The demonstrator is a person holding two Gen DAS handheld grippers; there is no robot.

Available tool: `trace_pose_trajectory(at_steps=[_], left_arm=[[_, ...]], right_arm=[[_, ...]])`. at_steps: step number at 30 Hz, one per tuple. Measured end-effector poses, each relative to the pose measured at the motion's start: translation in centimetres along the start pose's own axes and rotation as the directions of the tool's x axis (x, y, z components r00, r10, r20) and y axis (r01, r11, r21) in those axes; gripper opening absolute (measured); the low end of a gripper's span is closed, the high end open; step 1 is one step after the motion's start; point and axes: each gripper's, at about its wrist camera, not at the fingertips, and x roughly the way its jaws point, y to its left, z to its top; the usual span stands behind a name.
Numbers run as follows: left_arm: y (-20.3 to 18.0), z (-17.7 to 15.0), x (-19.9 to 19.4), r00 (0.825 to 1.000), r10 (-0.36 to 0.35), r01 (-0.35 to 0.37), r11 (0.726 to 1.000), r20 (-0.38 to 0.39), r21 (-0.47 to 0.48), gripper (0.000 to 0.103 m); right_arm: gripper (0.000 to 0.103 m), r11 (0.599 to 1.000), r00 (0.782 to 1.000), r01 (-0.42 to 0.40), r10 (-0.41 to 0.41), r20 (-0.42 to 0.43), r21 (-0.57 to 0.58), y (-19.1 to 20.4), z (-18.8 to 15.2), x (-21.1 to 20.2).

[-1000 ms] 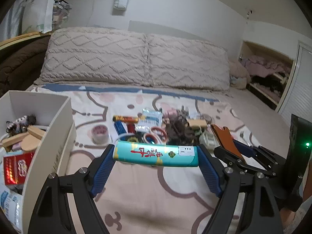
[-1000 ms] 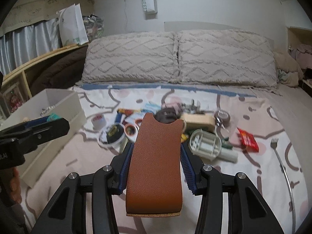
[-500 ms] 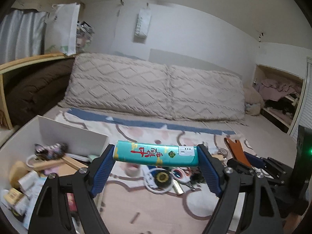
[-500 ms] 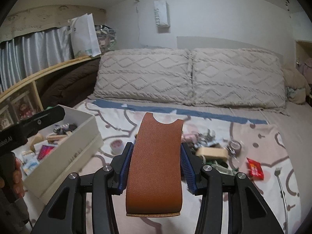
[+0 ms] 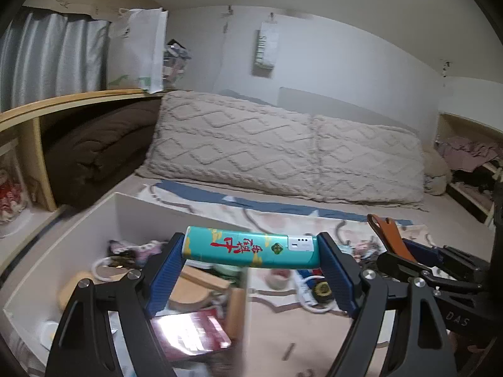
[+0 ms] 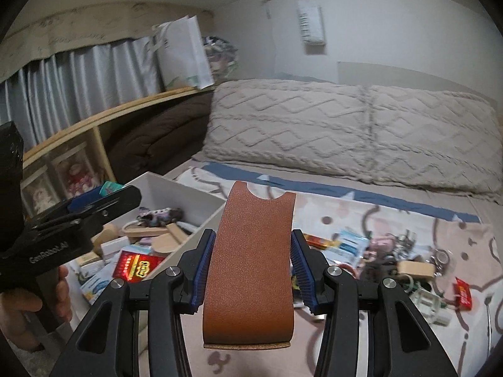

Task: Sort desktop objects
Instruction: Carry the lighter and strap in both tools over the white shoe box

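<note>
My left gripper (image 5: pixel 251 253) is shut on a teal tube with red characters and a white cap (image 5: pixel 248 247), held crosswise between the blue pads above the near right part of the white box (image 5: pixel 132 204). My right gripper (image 6: pixel 251 260) is shut on a curved brown leather piece (image 6: pixel 251 260) that stands up between its pads, to the right of the box (image 6: pixel 176 188). The box holds wooden pieces, a red packet (image 6: pixel 138 265) and other small items. The left gripper (image 6: pixel 94 202) also shows at the left of the right wrist view, over the box.
A pile of small objects (image 6: pixel 393 257) lies on the patterned bed sheet right of the box: tape rolls, packets, a wooden block, a fork. Two knitted pillows (image 5: pixel 283 154) stand at the back. A wooden shelf (image 5: pixel 63 103) with a brown blanket runs along the left.
Both grippers have risen and swung left toward the white box, each keeping its object. The box now fills the lower left of the left wrist view.
</note>
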Motion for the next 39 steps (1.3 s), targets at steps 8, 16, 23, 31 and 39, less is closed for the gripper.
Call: trace_pose_trajectory(at_steps=[8,16,23,31,39], left_arm=[[5.1,-0.4,-0.2,0.993,0.121,-0.122,0.992,-0.01,-0.031,0.082],[9.7,-1.3,0.1,0.983,0.179,-0.182,0.979,-0.044,-0.096,0.082],[12.2,-2.0,-0.1,0.974,0.216,-0.222,0.969,-0.066,-0.112,0.082],[13.0,-2.9,0.7,0.968,0.224,-0.234,0.968,-0.115,-0.087,0.082],[13.3,-3.6,1.7,0.948,0.265,-0.272,0.962,-0.179,-0.02,0.082]], right_arm=[[0.048,0.998,0.998,-0.043,0.041,-0.039,-0.055,3.9,0.7,2.4],[0.048,0.993,0.996,-0.07,0.064,-0.07,-0.1,6.9,1.3,4.3],[0.048,0.986,0.989,-0.103,0.087,-0.123,-0.129,9.5,1.6,6.2],[0.048,0.98,0.978,-0.13,0.101,-0.184,-0.151,12.3,2.2,8.5],[0.048,0.976,0.971,-0.123,0.081,-0.225,-0.178,14.4,3.7,10.1]])
